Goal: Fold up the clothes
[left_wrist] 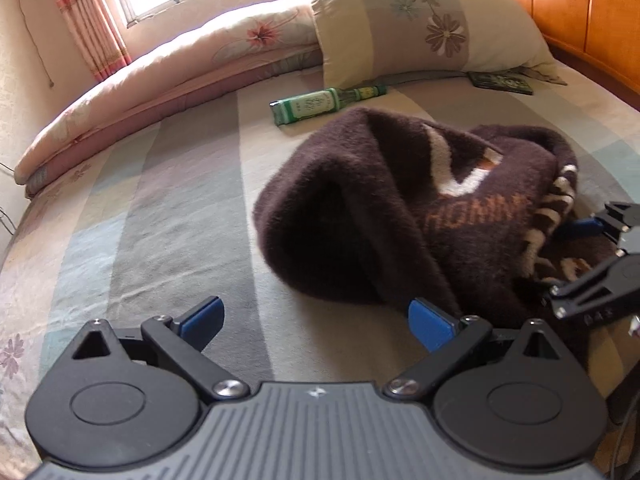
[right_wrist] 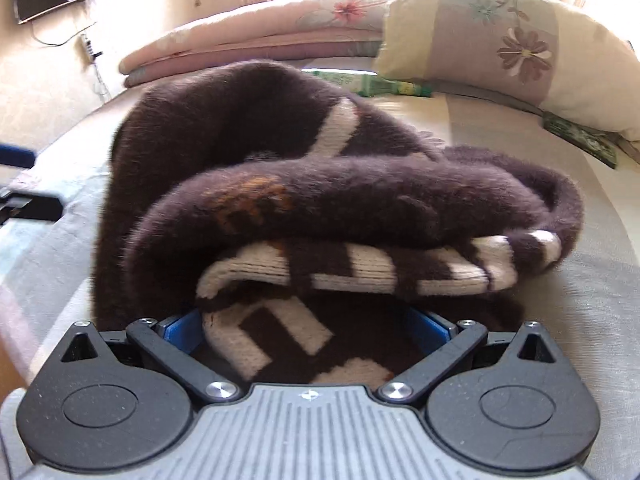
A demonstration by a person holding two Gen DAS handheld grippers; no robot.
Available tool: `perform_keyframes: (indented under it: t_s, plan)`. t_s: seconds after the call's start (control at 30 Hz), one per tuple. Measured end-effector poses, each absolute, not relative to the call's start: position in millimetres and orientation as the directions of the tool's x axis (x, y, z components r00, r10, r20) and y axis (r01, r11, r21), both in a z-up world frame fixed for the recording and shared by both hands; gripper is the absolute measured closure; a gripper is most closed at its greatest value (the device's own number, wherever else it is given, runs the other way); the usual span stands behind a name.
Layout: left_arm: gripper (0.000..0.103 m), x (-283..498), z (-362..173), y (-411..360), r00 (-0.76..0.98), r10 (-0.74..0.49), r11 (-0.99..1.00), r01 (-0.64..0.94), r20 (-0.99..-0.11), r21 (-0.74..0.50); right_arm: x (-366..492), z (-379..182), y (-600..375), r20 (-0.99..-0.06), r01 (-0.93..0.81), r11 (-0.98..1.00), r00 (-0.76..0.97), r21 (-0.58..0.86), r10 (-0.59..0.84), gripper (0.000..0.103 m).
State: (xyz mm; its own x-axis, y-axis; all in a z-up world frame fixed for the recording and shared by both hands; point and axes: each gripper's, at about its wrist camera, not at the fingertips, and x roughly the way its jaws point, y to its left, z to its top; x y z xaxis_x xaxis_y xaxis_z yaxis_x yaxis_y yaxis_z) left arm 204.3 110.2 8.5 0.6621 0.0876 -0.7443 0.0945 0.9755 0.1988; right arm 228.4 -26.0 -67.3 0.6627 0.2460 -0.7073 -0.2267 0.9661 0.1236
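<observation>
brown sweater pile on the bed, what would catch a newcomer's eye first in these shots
The fuzzy dark brown sweater with cream stripes, heaped mid-bed on the striped sheet. The right gripper is open with the sweater's edge between its blue pads; the left gripper is open, holding nothing. Behind lie a green bottle and a floral pillow.

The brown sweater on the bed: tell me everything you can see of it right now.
The brown sweater is fuzzy dark knit with cream bands and orange lettering, bunched in a loose mound on the striped bed sheet, not yet flat. Its cream-patterned edge lies between the right gripper's open fingers. The open left gripper sits just beside its near fold.
</observation>
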Motion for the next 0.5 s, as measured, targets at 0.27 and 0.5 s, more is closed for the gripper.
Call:
perform_keyframes:
  t_s: [0.27, 0.5]
  plan:
    - [0.004, 196, 4, 84, 0.668, 0.01, 0.97, 0.176, -0.744, 0.171, 221, -49, -103, -0.69, -0.015, 0.999, 0.722, 0.049, 0.044, 0.0]
    - [0.004, 198, 2, 70, 0.665, -0.016, 0.965, 0.206, -0.746, 0.163, 211, -52, -183, -0.741, 0.144, 0.979, 0.671, 0.142, 0.009, 0.0]
